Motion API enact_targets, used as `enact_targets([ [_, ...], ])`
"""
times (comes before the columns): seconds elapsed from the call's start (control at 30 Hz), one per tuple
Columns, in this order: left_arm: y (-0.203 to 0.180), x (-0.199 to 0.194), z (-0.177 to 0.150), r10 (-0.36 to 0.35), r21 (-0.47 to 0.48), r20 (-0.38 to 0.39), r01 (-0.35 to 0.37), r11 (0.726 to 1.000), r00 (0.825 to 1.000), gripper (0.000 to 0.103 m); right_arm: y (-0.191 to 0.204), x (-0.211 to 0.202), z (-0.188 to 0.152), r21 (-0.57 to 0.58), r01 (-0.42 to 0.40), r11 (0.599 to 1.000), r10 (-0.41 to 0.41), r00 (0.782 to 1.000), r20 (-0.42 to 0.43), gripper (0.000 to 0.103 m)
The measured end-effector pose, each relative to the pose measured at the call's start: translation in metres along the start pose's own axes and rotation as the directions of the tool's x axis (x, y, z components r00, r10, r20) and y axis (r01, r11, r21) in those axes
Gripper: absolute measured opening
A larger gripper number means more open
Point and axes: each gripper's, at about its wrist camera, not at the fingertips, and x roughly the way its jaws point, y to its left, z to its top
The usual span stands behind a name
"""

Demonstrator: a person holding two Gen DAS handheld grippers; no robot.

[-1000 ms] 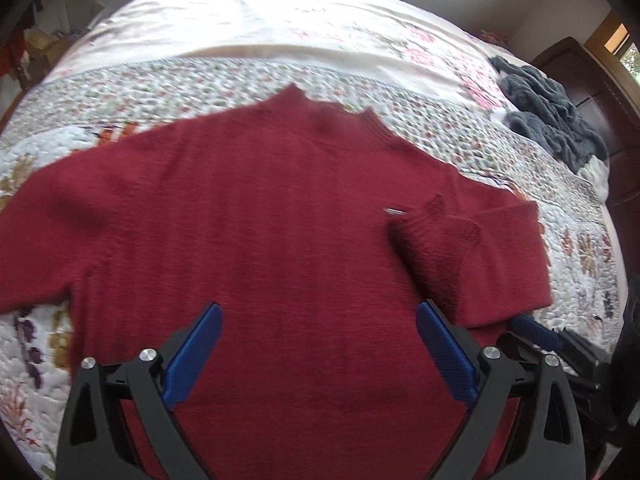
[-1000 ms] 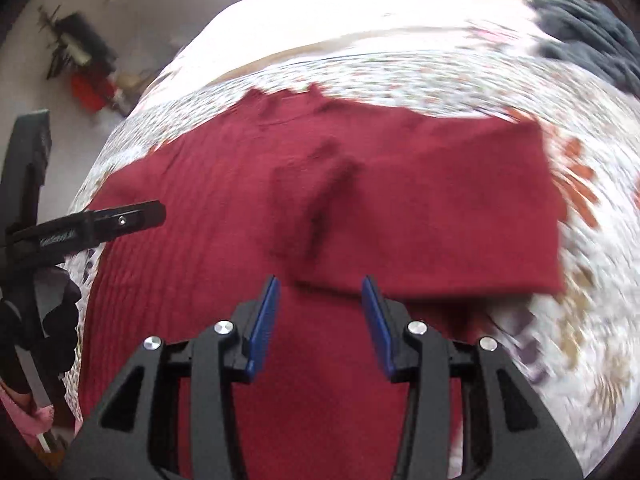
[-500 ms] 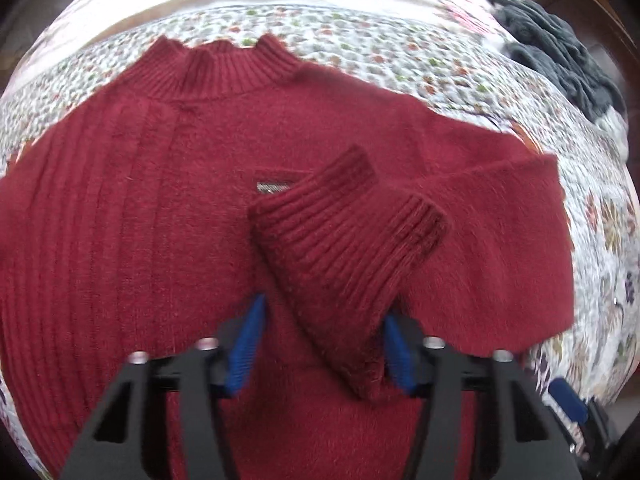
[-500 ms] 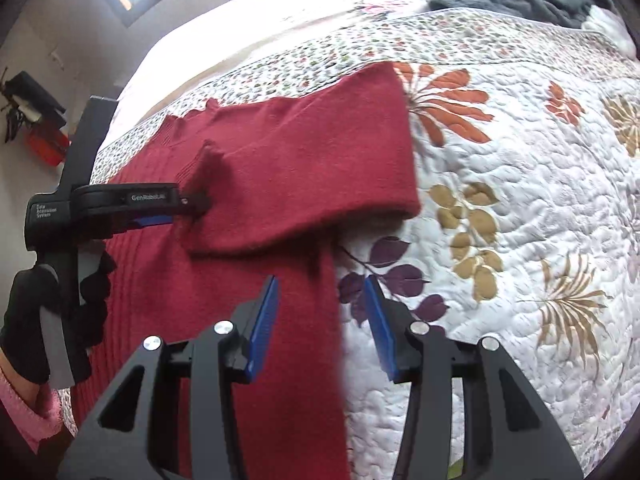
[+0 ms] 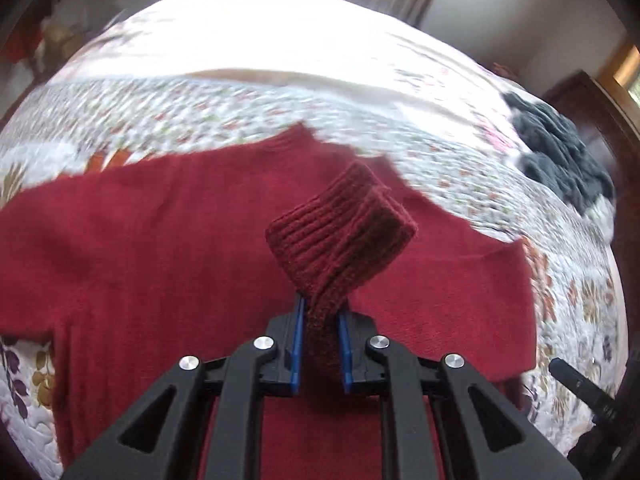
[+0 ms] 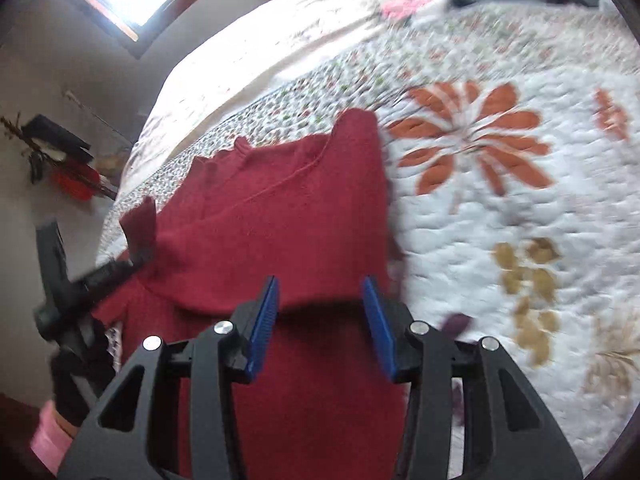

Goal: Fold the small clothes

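My left tool [image 5: 320,340] is clamped on the ribbed cuff [image 5: 340,236] of the red sweater's sleeve and holds it lifted above the chest, while my right tool [image 6: 320,320] hangs with its blue pads apart over the folded sleeve at the sweater's right edge, gripping nothing. Around them spreads the bed's floral quilt [image 6: 500,200], with a dark grey garment [image 5: 560,156] heaped well away near its far right side. The red sweater [image 5: 160,248] lies flat on the quilt, collar towards the far side, knitted in fine ribs.
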Motion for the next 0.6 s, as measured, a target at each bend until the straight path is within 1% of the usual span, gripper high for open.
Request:
enact_targets([
  [0.03,0.010,0.004,-0.002,-0.005,-0.018,-0.013,0.005,1.000,1.000,0.015,0.001,0.010,0.004,0.008,-0.020,1.000,0.020,1.000,-0.022,0.044],
  [0.07,0.015,0.007,-0.005,-0.010,-0.026,-0.023,0.010,1.000,1.000,0.015,0.002,0.017,0.005,0.013,-0.022,1.000,0.023,0.999,-0.035,0.044],
  [0.1,0.020,0.010,-0.006,-0.012,-0.030,-0.032,0.011,1.000,0.999,0.016,0.002,0.024,0.007,0.016,-0.008,1.000,0.009,0.999,-0.052,0.044],
  [0.13,0.025,0.013,-0.007,-0.006,-0.029,-0.040,0.005,1.000,0.999,0.018,0.003,0.034,0.007,0.016,0.032,0.999,-0.031,0.997,-0.077,0.044],
  [0.2,0.033,0.018,-0.012,0.021,-0.023,-0.054,-0.023,0.999,0.998,0.030,-0.002,0.047,0.005,0.017,0.076,0.997,-0.073,0.992,-0.104,0.039],
  [0.23,0.037,0.018,-0.014,0.029,-0.024,-0.050,-0.030,0.999,0.998,0.033,-0.007,0.054,0.004,0.023,0.086,0.996,-0.082,0.989,-0.121,0.038],
  [0.27,0.043,0.015,-0.015,0.031,-0.024,-0.038,-0.032,0.999,0.999,0.038,-0.011,0.058,0.002,0.028,0.086,0.996,-0.082,0.988,-0.130,0.036],
  [0.3,0.048,0.010,-0.015,0.034,-0.024,-0.025,-0.034,0.999,0.999,0.044,-0.012,0.060,0.002,0.026,0.084,0.996,-0.080,0.988,-0.133,0.036],
  [0.33,0.050,0.006,-0.014,0.038,-0.026,-0.017,-0.039,0.999,0.999,0.047,-0.012,0.060,0.001,0.017,0.084,0.996,-0.081,0.988,-0.132,0.036],
  [0.43,0.073,-0.013,-0.015,0.081,-0.038,0.010,-0.080,0.996,0.997,0.048,-0.005,0.052,0.001,-0.009,0.093,0.996,-0.094,0.989,-0.116,0.037],
  [0.5,0.083,-0.020,-0.016,0.051,-0.066,0.007,-0.051,0.997,0.999,0.052,0.002,0.042,0.000,-0.022,0.091,0.996,-0.092,0.991,-0.092,0.043],
  [0.53,0.088,-0.023,-0.017,0.034,-0.085,0.003,-0.033,0.996,0.999,0.054,0.007,0.036,-0.001,-0.027,0.085,0.996,-0.087,0.993,-0.077,0.048],
  [0.6,0.097,-0.023,-0.019,-0.009,-0.147,-0.020,0.006,0.989,1.000,0.061,0.011,0.029,-0.002,-0.038,0.080,0.996,-0.082,0.995,-0.065,0.048],
])
